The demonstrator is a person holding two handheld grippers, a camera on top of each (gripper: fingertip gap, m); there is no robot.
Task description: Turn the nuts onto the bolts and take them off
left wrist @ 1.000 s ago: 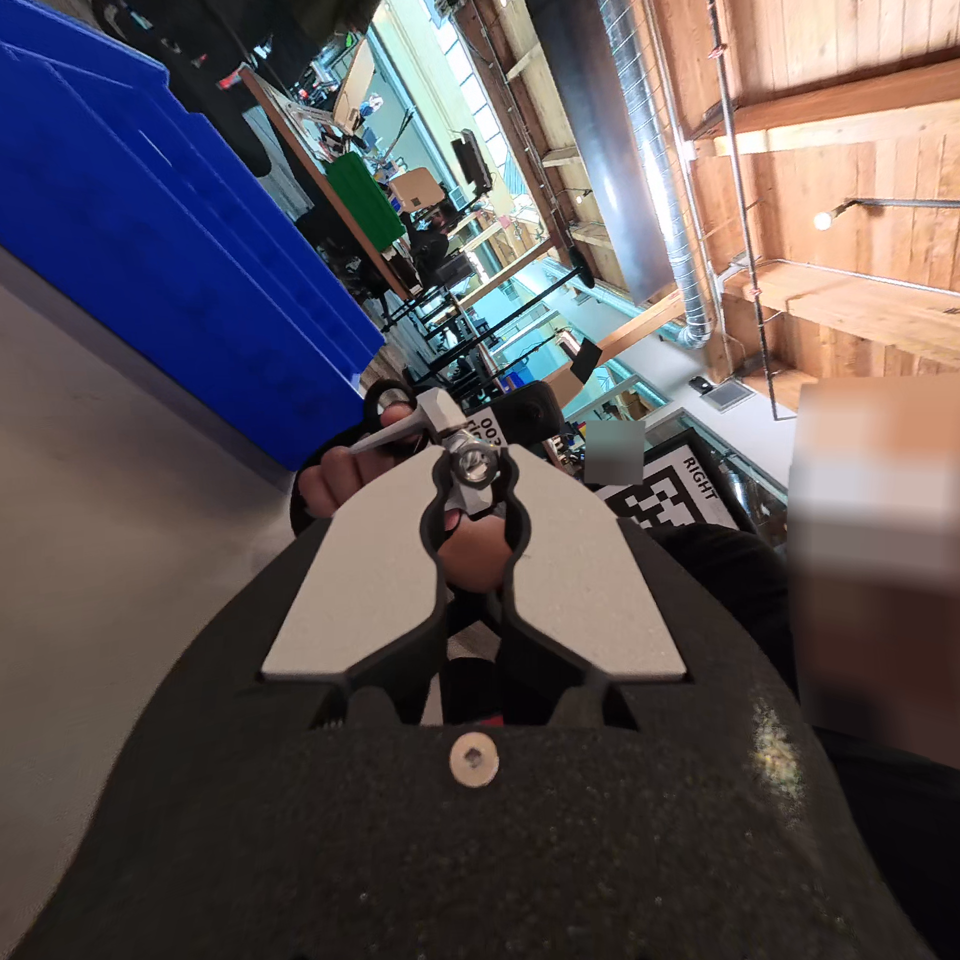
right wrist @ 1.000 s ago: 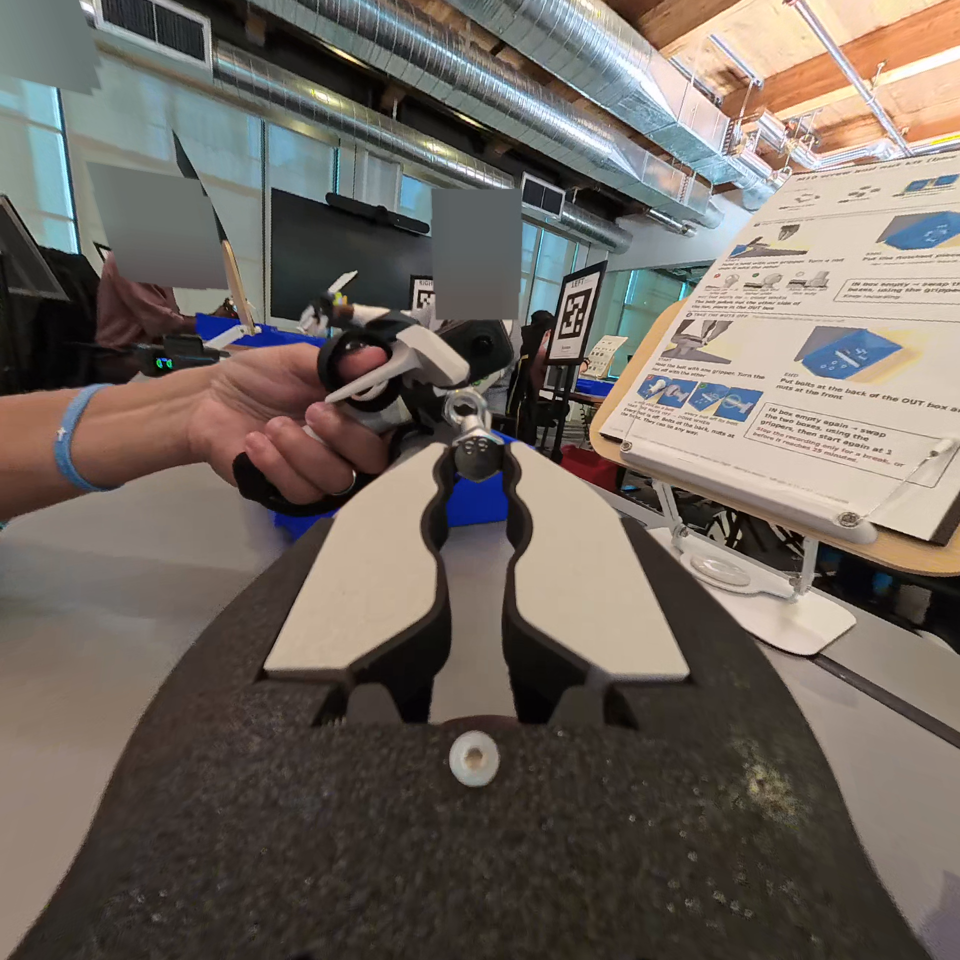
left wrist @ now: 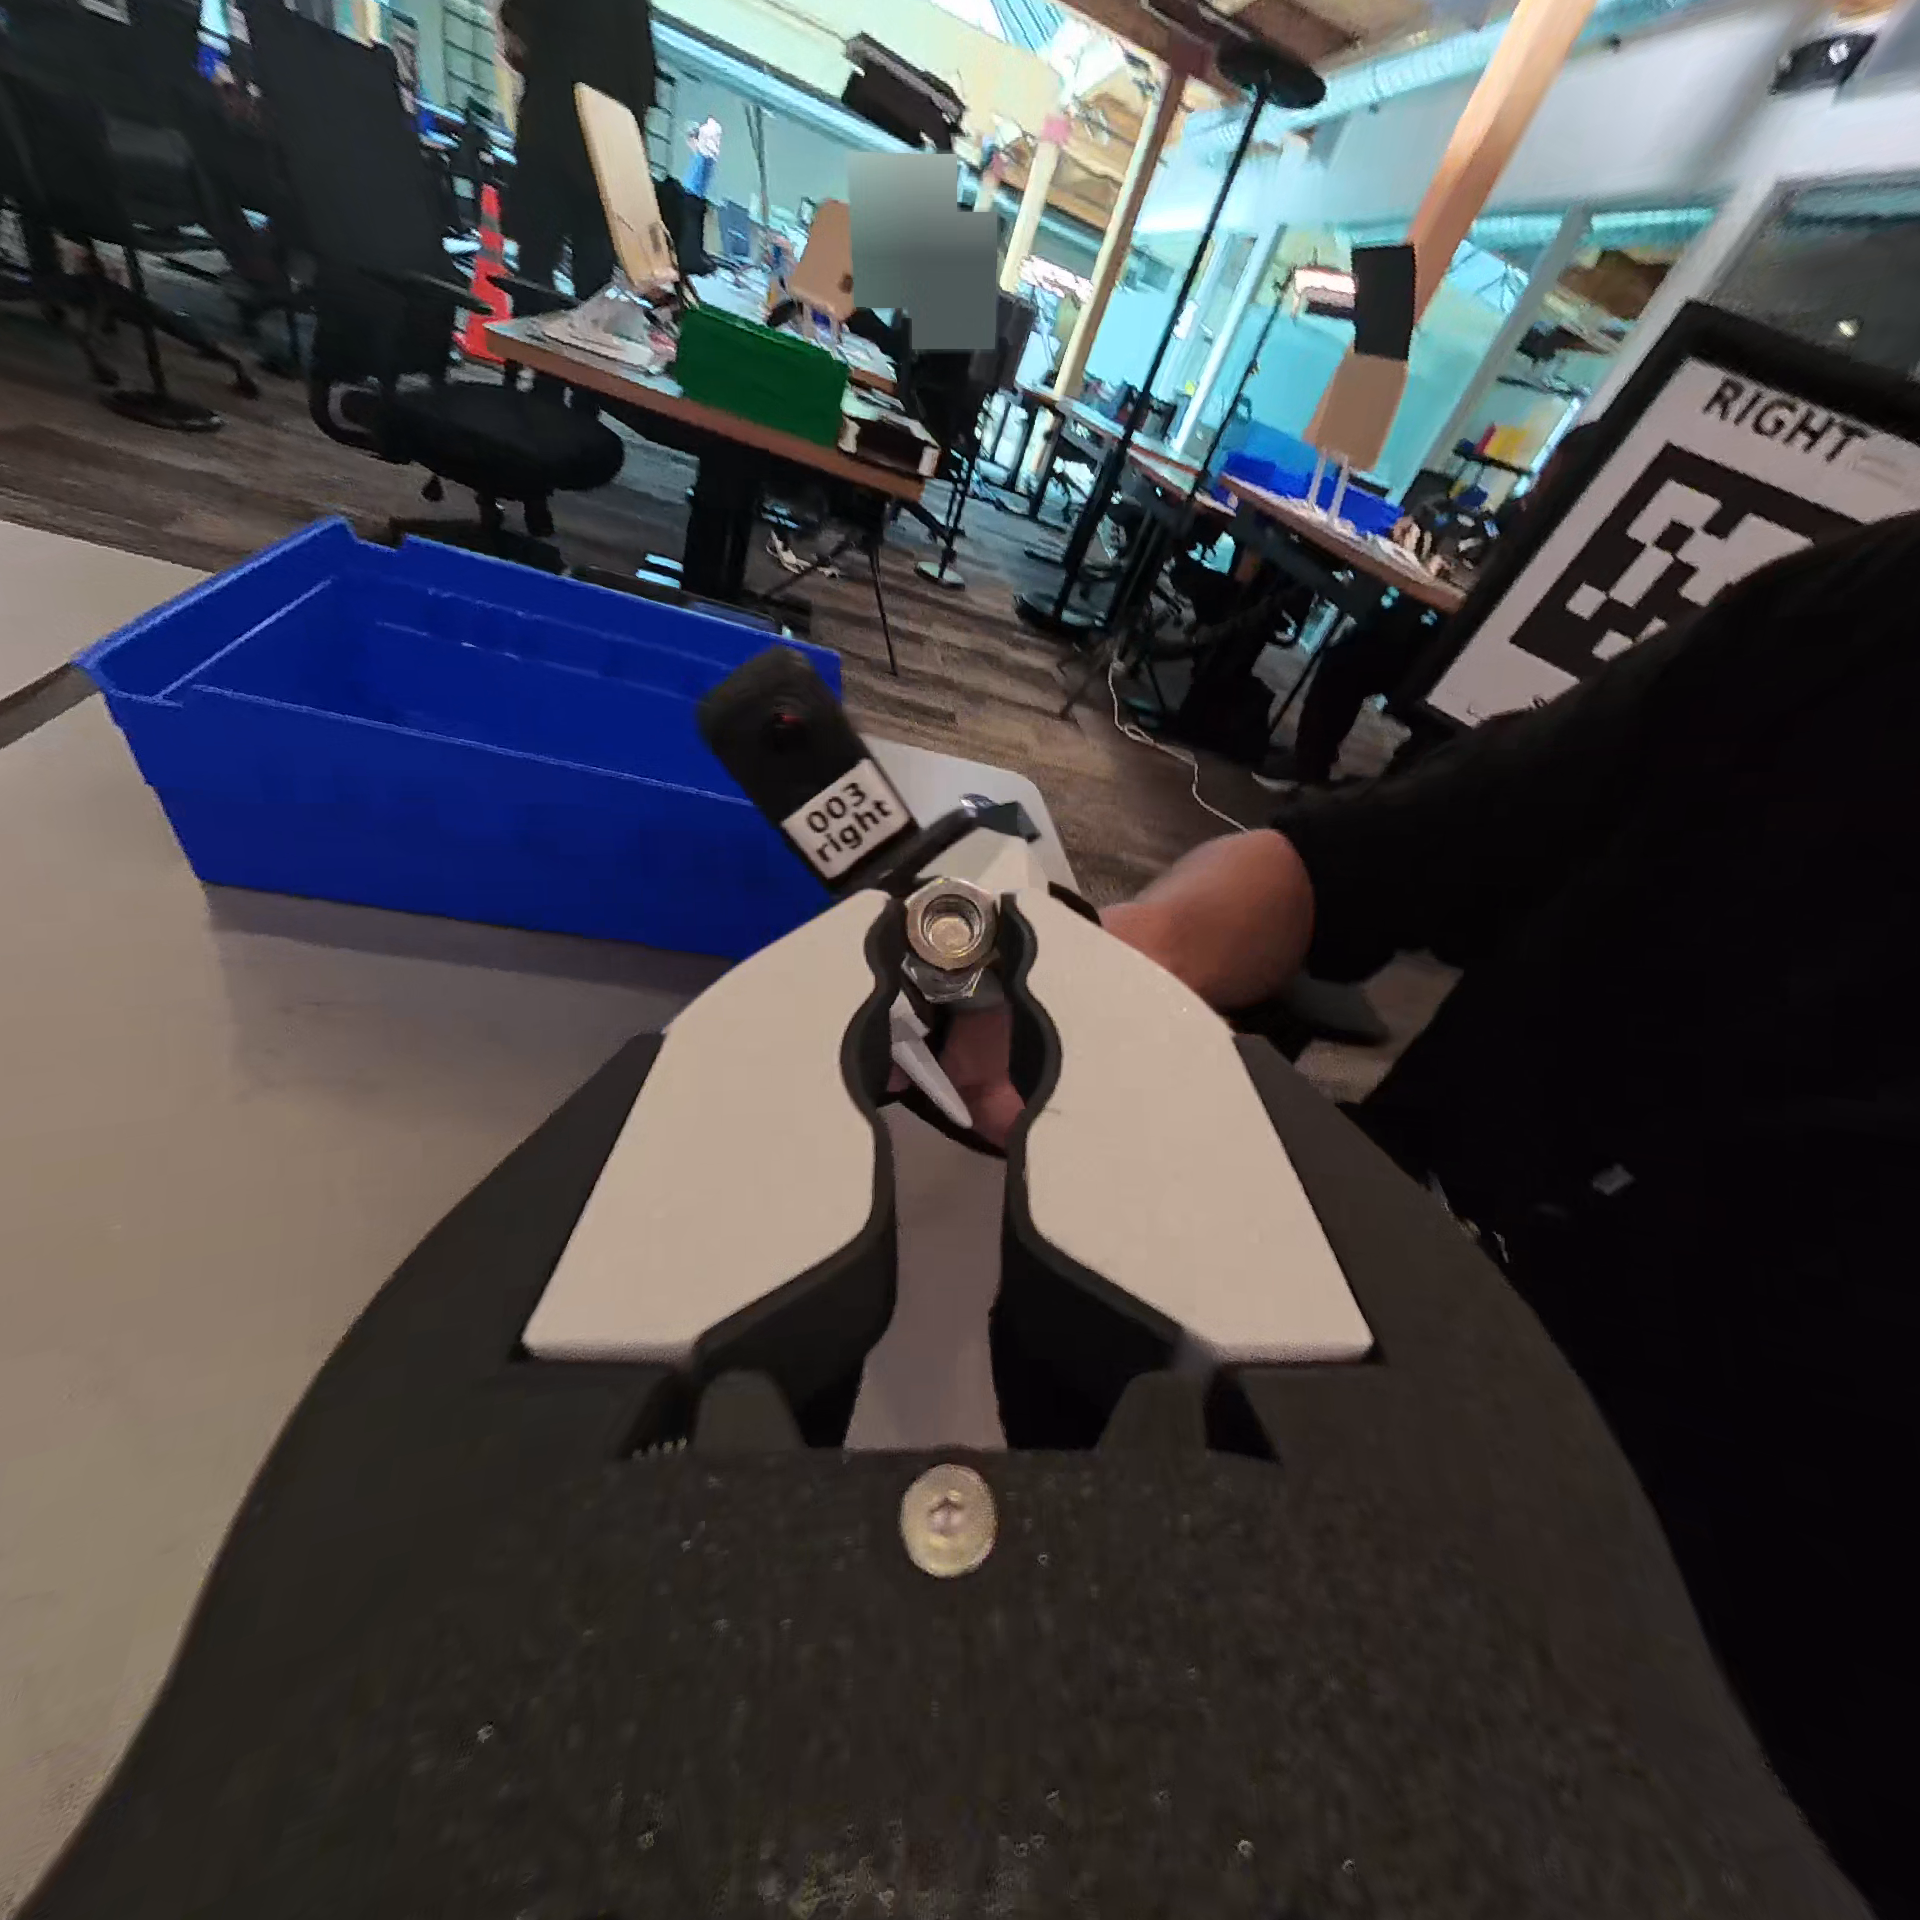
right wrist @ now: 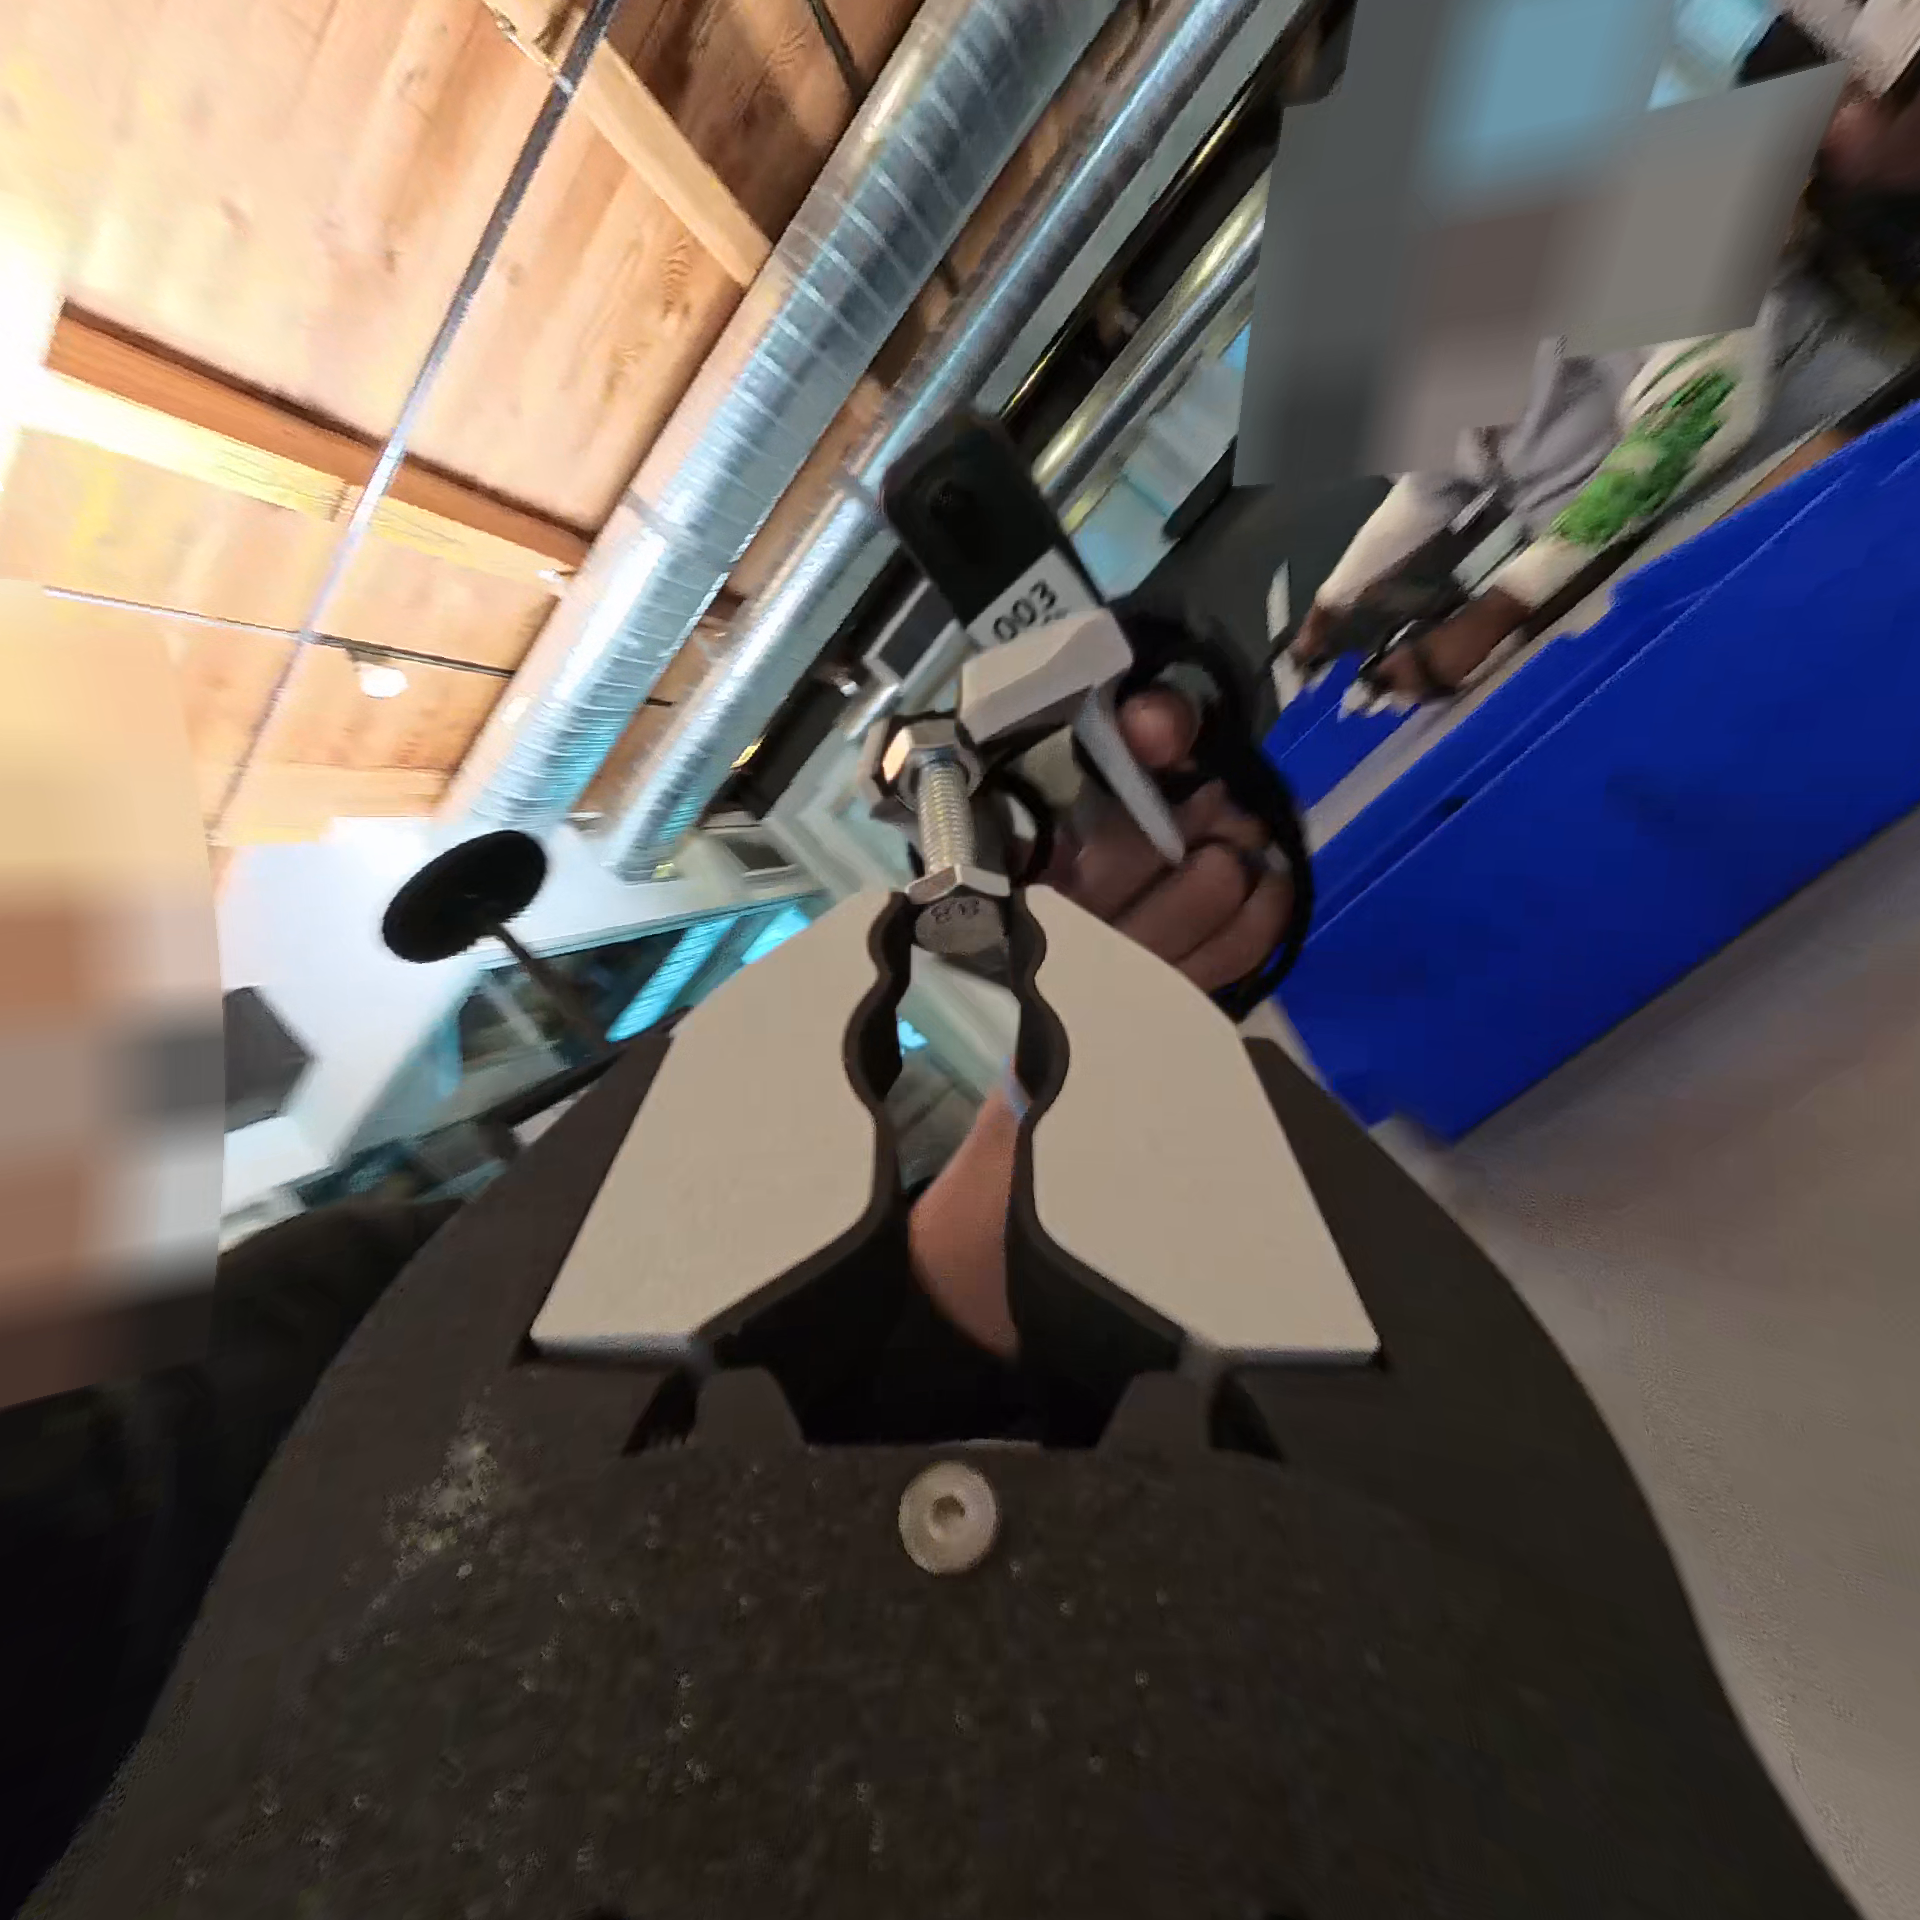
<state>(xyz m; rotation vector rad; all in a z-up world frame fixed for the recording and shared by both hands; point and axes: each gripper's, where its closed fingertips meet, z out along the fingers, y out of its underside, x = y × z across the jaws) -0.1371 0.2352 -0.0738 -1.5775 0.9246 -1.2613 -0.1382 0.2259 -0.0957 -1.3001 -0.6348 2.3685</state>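
1. Hex nut (left wrist: 948,928) sits clamped in the left gripper (left wrist: 951,940), near the bolt's (right wrist: 945,831) threaded end.
2. Right gripper (right wrist: 958,928) pinches the bolt head.
3. Both grippers have rolled since a second ago, so a turn is probably under way.

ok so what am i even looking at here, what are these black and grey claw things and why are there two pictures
There is no robot. A person holds a hand-worked clamp in each hand, and each carries a camera looking along its two grey fingers, hence two pictures.

The left view shows the left tool shut on a nut, seen end-on. The right view shows the right tool shut on the hex head of a bolt. There the nut sits far up the thread, held by the other clamp, with the person's hand on its handle.

Both are lifted above a grey table. On it stands a blue bin; nothing shows inside it from this angle.
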